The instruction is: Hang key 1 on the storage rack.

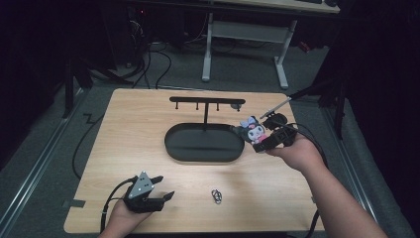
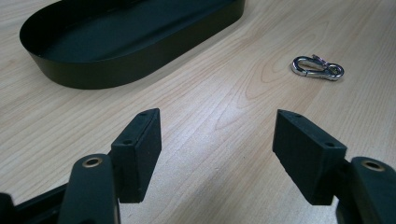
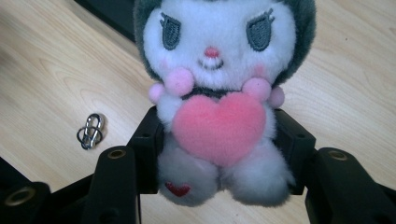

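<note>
- One container: black oval tray [image 1: 178, 148] at mid tabletop [image 1: 124, 129]. Interior bare apart from the foot of a black T-shaped stand [image 1: 206, 105], whose post rises from the tray's far part.
- Stand crossbar carries short pegs pointing down; exact peg count not readable at this size.
- One plush toy [image 3: 212, 100]: white face, dark hood, pink heart on chest. Held above the tabletop just beside the tray's right end, below the right end of the crossbar, not inside the tray.
- Right gripper [image 3: 219, 149]: jaws grasping the plush toy at its lower body, one pad on each flank.
- One silver clasp [image 2: 318, 68], lying flat on the tabletop near the front edge, outside the tray, between the two hands.
- Left gripper [image 2: 217, 154]: jaws released, spread wide, bare wood between them; sits at front left, well apart from the clasp.
- Count: grippers two; tray one; stand one; toy one; clasp one.
</note>
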Tool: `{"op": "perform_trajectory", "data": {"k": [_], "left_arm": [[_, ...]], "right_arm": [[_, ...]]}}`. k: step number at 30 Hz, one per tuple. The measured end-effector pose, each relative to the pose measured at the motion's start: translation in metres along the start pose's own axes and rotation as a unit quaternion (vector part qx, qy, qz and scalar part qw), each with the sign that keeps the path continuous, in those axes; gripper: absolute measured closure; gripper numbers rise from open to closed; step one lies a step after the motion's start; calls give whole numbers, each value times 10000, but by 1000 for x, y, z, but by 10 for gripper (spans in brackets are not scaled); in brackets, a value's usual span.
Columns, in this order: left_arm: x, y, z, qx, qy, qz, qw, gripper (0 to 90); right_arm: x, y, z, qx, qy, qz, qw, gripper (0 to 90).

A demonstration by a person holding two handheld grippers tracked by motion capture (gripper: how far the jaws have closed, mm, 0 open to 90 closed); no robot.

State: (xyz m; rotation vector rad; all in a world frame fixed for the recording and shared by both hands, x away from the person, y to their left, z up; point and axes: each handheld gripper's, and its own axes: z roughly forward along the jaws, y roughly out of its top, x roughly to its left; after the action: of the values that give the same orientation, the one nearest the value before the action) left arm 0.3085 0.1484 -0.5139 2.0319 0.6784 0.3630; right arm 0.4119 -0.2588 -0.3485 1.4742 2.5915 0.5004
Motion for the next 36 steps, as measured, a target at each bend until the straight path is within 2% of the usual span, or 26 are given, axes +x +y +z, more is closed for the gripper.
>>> {"op": "perform_trajectory", "data": {"k": [8, 20, 36], "left_arm": [[2, 0, -1, -43, 133, -2, 9999, 305], [2, 0, -1, -33, 112, 25, 9999, 305], [2, 0, -1, -45, 72, 35, 10000, 305]], "right_arm": [[0, 12, -4, -100, 1, 39, 9999, 472], [-1, 26, -14, -179, 32, 99, 9998, 471], [3, 45, -26, -329, -43, 81, 9994, 471]]}}
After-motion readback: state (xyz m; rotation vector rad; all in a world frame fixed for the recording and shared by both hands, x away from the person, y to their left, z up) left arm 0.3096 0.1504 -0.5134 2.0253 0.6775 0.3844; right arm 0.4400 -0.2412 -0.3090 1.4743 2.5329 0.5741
